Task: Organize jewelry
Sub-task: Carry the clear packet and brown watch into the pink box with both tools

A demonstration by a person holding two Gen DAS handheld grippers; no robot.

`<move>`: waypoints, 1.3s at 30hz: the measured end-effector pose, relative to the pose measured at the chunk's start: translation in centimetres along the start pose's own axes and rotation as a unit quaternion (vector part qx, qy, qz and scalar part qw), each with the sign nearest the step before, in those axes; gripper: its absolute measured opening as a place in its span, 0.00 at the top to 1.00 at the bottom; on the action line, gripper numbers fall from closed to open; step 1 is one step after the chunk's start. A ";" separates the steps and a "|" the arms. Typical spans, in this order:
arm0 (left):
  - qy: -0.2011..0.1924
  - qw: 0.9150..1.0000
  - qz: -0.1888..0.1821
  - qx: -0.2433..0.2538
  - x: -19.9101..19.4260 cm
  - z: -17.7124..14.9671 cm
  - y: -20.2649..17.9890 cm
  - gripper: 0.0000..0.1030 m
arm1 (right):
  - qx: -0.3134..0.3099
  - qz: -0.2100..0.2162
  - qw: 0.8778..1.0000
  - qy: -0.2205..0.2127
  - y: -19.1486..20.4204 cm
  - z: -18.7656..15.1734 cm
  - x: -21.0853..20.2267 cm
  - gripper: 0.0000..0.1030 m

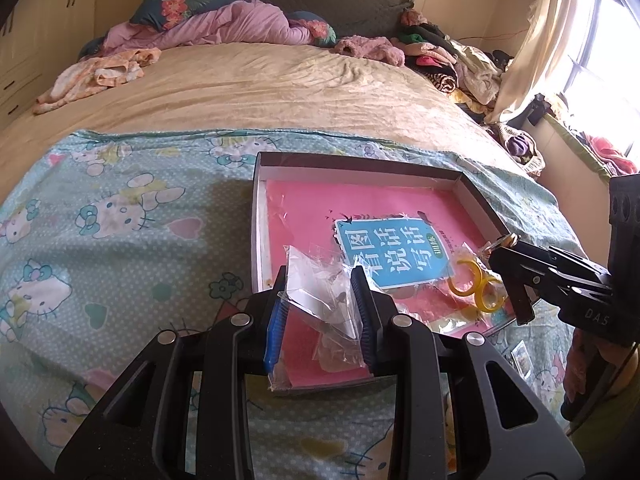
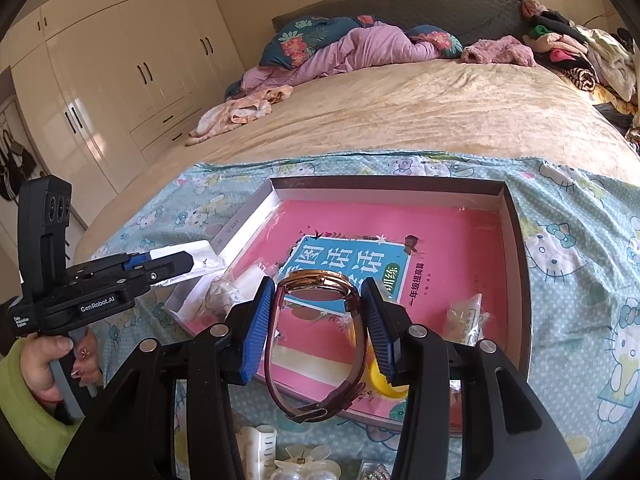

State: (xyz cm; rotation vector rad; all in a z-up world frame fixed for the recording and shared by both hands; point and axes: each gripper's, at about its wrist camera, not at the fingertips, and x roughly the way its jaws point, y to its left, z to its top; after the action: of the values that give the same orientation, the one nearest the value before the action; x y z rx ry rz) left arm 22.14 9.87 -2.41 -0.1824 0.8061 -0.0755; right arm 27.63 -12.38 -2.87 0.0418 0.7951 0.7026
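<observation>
The bed [image 1: 280,92] carries a tan blanket, with a light blue cartoon-print sheet [image 1: 120,216] spread over its near end. On this sheet rests a shallow open box [image 2: 516,240] with dark outer walls; a pink booklet [image 2: 448,248] with a blue title panel lines its floor. The left gripper [image 1: 320,284] hangs above the near-left corner of the box, its blue-padded jaws pinched on a clear plastic bag [image 1: 320,292] whose contents cannot be identified. The right gripper [image 2: 318,300] is positioned over the near edge of the box, jaws part-closed and clamping a wristwatch [image 2: 316,282]: the gold-rimmed case sits at the fingertips and the dark red strap [image 2: 272,368] loops down toward the camera. A hand [image 2: 48,360] in a green sleeve grasps the left gripper's handle. Inside the box, yellow rings [image 1: 476,284] lie near the right wall, beside a small clear packet [image 2: 466,316]. White hair clips [image 2: 256,448] lie on the sheet before the box.
</observation>
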 end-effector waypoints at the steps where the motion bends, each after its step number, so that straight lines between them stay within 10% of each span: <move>1: 0.000 1.000 0.001 0.001 0.2 0.0 0.0 0.78 | 0.000 -0.001 1.000 0.002 0.0 0.0 0.3 0.58; 31: 0.010 1.000 -0.013 0.002 1.8 -0.3 -0.4 0.77 | 0.006 -0.011 0.999 0.046 0.0 -0.8 3.9 0.54; 39: 0.013 1.000 -0.016 0.003 1.8 -0.6 -0.8 0.77 | 0.012 -0.006 0.999 0.029 0.0 -0.8 2.1 0.39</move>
State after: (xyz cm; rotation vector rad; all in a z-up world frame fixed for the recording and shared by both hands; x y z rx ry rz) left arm 22.93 8.70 -3.98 -0.1895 0.8289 -0.1109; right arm 28.09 -11.32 -4.76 0.0392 0.8586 0.6857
